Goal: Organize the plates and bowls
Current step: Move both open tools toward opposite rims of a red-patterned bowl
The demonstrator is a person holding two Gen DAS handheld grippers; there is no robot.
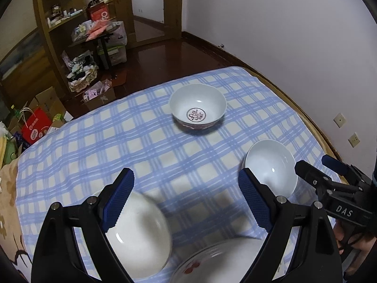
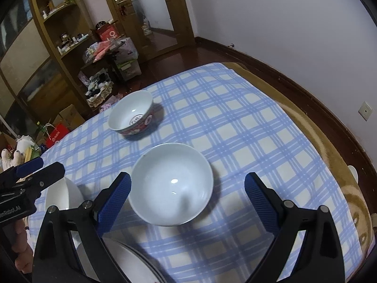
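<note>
On the blue checked cloth (image 1: 99,141) stand three bowls and a plate. In the left wrist view my left gripper (image 1: 186,173) is open above the cloth. A plain white bowl (image 1: 139,233) lies blurred beside and below its left finger, and a plate with red marks (image 1: 223,259) sits at the bottom edge. A bowl with a red pattern (image 1: 198,106) stands farther off. My right gripper (image 1: 313,162) hangs open at the right, by a second white bowl (image 1: 271,165). In the right wrist view that white bowl (image 2: 172,184) lies between and below the right gripper's (image 2: 188,176) wide fingers, untouched.
The cloth covers a bed with a brown blanket (image 2: 341,165) along its right side, next to a white wall. Beyond the far edge are dark floor, cardboard boxes (image 1: 47,99), a red bag (image 1: 35,127) and wooden shelves (image 2: 54,47). My left gripper (image 2: 50,165) shows at the left.
</note>
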